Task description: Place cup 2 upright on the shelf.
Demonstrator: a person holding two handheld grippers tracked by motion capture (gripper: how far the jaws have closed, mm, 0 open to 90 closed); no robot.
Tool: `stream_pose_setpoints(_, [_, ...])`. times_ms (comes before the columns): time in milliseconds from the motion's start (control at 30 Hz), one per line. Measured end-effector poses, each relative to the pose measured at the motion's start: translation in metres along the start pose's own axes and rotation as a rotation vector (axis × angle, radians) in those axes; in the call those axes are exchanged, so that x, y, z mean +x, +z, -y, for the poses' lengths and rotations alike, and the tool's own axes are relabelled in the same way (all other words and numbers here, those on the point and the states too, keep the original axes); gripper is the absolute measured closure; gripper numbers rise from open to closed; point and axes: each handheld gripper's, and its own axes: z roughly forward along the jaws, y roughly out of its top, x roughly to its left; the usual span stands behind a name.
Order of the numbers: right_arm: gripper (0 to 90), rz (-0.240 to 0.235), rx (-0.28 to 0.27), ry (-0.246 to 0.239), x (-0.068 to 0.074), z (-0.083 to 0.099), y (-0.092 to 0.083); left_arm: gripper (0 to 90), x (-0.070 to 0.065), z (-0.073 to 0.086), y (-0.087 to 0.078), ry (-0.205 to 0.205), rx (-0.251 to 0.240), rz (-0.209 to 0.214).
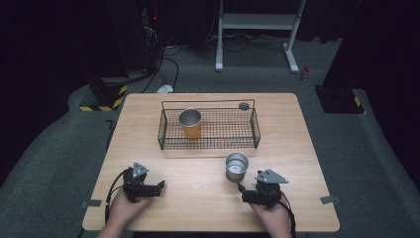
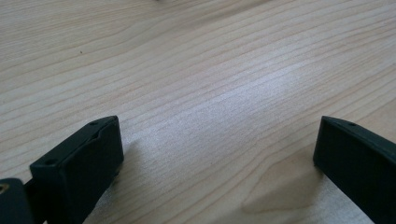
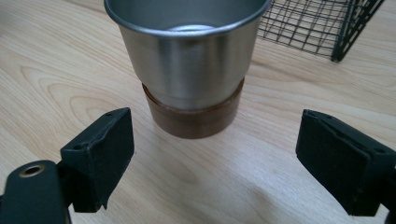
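Note:
A steel cup (image 1: 236, 166) with a brown base stands upright on the wooden table (image 1: 198, 193), just in front of the wire basket (image 1: 208, 128). In the right gripper view the same steel cup (image 3: 187, 60) stands close ahead of the jaws. My right gripper (image 1: 241, 192) is open, just short of the cup and not touching it. A second steel cup (image 1: 190, 123) with an orange lower part stands upright inside the basket at its left. My left gripper (image 1: 161, 187) lies open on the table at the near left, with bare wood (image 2: 219, 107) between its jaws.
A small dark round object (image 1: 243, 105) sits at the basket's back right rim. The basket's corner (image 3: 327, 28) is beyond the cup in the right gripper view. Beyond the table are a white metal frame (image 1: 257, 29) and cables (image 1: 163, 64) on grey carpet.

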Motion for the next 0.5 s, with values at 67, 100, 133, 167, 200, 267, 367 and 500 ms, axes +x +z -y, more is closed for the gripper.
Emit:
stream_pose_setpoints(67, [11.2, 0.004, -0.007, -0.008, 0.000, -0.001, 0.002, 1.9, 0.000, 0.001, -0.001, -0.001, -0.001, -0.003])
stream_pose_setpoints(100, [10.2, 0.008, -0.006, 0.002, 0.002, -0.001, 0.004, 1.9, 0.000, 0.002, -0.002, -0.001, 0.000, -0.004])
stream_pose_setpoints(133, [10.2, 0.011, -0.007, -0.004, 0.002, -0.002, 0.005, 2.0, 0.000, 0.002, -0.002, -0.004, 0.000, -0.006])
stream_pose_setpoints(167, [10.2, 0.014, -0.010, 0.000, 0.002, -0.003, 0.006, 2.1, 0.000, 0.003, -0.003, -0.007, -0.001, -0.009])
stream_pose_setpoints(200, [10.2, 0.011, -0.013, 0.000, 0.002, -0.003, 0.007, 2.2, 0.000, 0.004, -0.004, -0.006, -0.002, -0.009])
stream_pose_setpoints(267, [10.2, 0.008, -0.025, -0.002, 0.003, -0.005, 0.009, 2.3, 0.000, 0.005, -0.005, -0.005, 0.000, -0.010])
stream_pose_setpoints(367, [10.2, -0.001, -0.035, 0.003, 0.003, -0.007, 0.012, 2.5, 0.001, 0.006, -0.007, -0.008, -0.001, -0.012])
stream_pose_setpoints(500, [10.3, -0.020, -0.033, 0.018, 0.005, -0.010, 0.015, 2.7, 0.001, 0.007, -0.008, -0.011, -0.002, -0.013])
